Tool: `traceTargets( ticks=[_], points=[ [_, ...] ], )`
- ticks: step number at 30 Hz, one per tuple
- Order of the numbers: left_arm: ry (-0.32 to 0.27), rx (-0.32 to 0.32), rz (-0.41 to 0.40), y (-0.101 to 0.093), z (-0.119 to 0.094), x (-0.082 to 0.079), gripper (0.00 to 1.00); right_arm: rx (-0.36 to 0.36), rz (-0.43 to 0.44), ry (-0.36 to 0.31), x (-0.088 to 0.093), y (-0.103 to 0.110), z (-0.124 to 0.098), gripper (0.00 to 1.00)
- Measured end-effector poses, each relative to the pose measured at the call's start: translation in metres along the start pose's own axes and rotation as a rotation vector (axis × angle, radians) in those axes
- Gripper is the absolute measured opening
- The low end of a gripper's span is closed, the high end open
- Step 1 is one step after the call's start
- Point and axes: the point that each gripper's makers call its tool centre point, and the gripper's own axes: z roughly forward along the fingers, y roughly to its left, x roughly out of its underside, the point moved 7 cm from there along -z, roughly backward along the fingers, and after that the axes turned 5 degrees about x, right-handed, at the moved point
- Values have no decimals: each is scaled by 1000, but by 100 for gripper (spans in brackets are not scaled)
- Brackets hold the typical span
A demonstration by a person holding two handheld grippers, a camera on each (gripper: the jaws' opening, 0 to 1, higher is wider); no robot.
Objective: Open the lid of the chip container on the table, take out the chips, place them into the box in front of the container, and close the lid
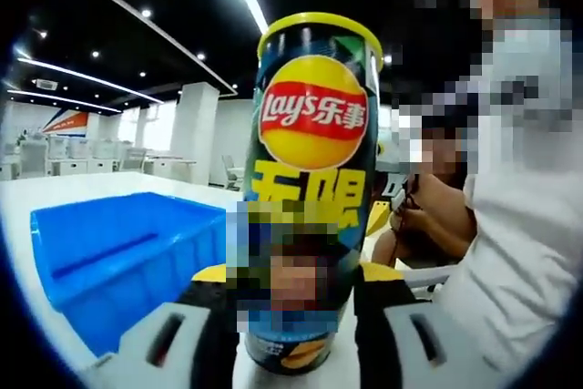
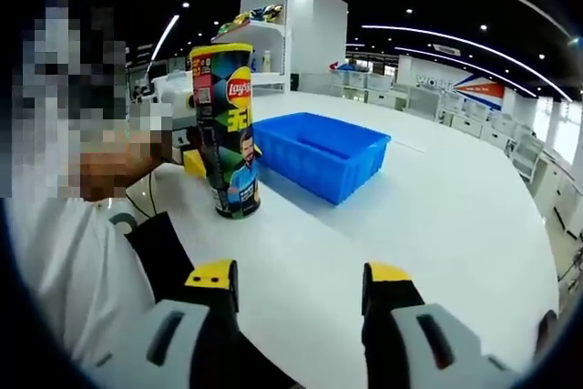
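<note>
So we've got one chip can (image 1: 314,189) standing upright on the white table (image 2: 437,225), lid on, and one blue box (image 2: 321,150) just beside it. The can reads "Lay's" on a red banner over a yellow circle, plus big yellow Chinese characters underneath. Our left gripper (image 1: 296,302) has its jaws on either side of the can's lower part, looks clamped on it. Our right gripper (image 2: 301,284) hangs over the table well apart from the can, jaws spread, nothing between them.
</note>
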Motion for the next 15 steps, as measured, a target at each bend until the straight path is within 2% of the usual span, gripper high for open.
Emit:
traceTargets(
  ticks=[4,6,9,11,15],
  points=[
    [2,0,12,0,0,0,50,-5,6,-7,-1,2,1,54],
    [-2,1,13,-1,0,0,49,-2,49,11,-2,4,6,52],
    [-3,2,11,-1,0,0,49,-6,3,-14,-8,7,9,50],
    [-3,1,12,-1,0,0,49,-16,15,-29,-13,10,10,48],
    [-2,0,15,-1,0,1,49,-45,-61,-86,-30,21,12,40]
  ],
)
